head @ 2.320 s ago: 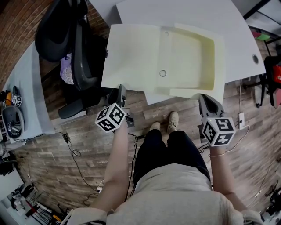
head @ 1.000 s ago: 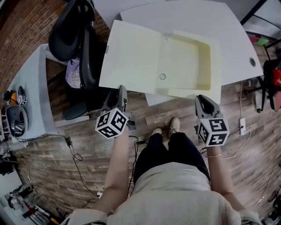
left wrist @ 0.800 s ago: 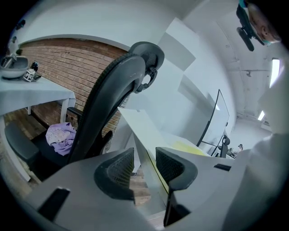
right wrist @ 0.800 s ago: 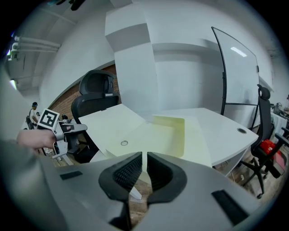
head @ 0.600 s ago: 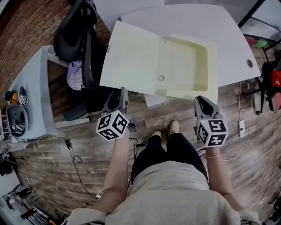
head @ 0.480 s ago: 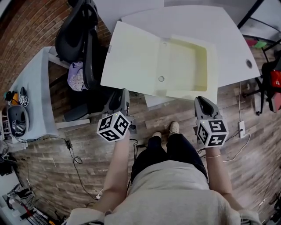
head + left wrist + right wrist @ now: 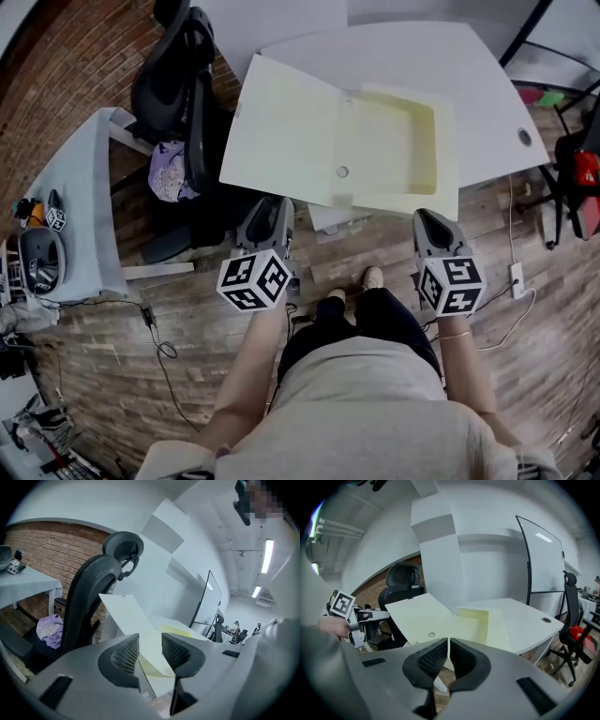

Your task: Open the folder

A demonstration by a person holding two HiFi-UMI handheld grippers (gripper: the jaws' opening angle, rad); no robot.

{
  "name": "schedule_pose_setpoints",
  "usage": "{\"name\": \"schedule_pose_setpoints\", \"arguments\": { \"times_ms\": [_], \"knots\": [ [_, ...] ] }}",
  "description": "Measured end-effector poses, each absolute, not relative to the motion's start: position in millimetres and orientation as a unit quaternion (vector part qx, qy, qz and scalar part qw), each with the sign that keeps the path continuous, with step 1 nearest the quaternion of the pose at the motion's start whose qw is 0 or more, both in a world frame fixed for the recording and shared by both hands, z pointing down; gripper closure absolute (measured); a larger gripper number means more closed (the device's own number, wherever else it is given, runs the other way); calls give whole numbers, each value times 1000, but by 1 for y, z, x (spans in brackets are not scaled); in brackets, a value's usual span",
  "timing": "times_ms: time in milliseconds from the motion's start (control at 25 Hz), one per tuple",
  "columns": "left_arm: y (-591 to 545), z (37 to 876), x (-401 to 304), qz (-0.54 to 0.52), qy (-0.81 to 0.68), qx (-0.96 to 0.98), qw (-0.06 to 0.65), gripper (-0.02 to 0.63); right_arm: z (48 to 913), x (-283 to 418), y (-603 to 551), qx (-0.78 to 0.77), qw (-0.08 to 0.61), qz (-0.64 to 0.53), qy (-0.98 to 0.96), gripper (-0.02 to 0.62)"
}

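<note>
Folder [image 7: 319,141] is lying wide open on the white desk [image 7: 478,84], pale yellow. Its tray half is resting flat near the desk's front edge, and its cover [image 7: 281,127] is sticking out past the desk's left corner with nothing under much of it. Reads as opened already. The left gripper [image 7: 150,649] is hovering just off the desk's front edge, below the overhanging cover. Its jaws are standing spread, with nothing pinched. The cover's edge is showing beyond the gap and not being touched, as far as I can tell. The right gripper [image 7: 448,657] is hanging off the desk's front edge too, in front of the tray half. Its jaws are drawn together to a thin slit and are holding nothing. A black office chair [image 7: 183,84] is standing at the desk's left side, close under the cover's outer edge, with a purple cloth [image 7: 169,171] lying on its seat. Risks, as I am judging them: the unsupported cover is acting as a lever, so a bump from the left gripper coming up beneath it could flip it shut again. The same bump could drag the whole folder off the desk's corner. A shove sideways could be pushing it against the chair back, and the chair rolling could be knocking the cover as well. The right gripper seems to be posing less danger, sitting clear of the tray's rim.
</note>
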State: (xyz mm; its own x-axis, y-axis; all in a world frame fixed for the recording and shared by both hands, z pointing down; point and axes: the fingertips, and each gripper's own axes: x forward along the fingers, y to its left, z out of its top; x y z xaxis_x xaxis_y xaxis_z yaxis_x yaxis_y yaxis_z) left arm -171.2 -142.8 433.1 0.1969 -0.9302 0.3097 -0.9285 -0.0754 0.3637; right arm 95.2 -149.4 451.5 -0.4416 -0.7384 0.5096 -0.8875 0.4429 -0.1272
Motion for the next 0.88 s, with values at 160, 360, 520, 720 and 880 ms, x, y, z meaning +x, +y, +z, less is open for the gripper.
{"name": "schedule_pose_setpoints", "arguments": {
  "times_ms": [160, 360, 520, 720, 880],
  "knots": [
    [-142, 427, -153, 0, -610, 753, 249, 462, 443, 93, -147, 486, 177, 194, -834, 572],
    [-144, 415, -122, 8, -571, 785, 240, 462, 434, 85, -140, 467, 157, 197, -848, 574],
    [-145, 409, -93, 11, -530, 814, 237, 462, 424, 86, -138, 469, 138, 192, -851, 574],
    [-147, 404, -63, 14, -490, 839, 237, 462, 403, 94, -139, 476, 100, 182, -854, 574],
    [-150, 398, -43, 22, -464, 856, 227, 463, 396, 97, -139, 477, 96, 175, -856, 574]
  ]
}}
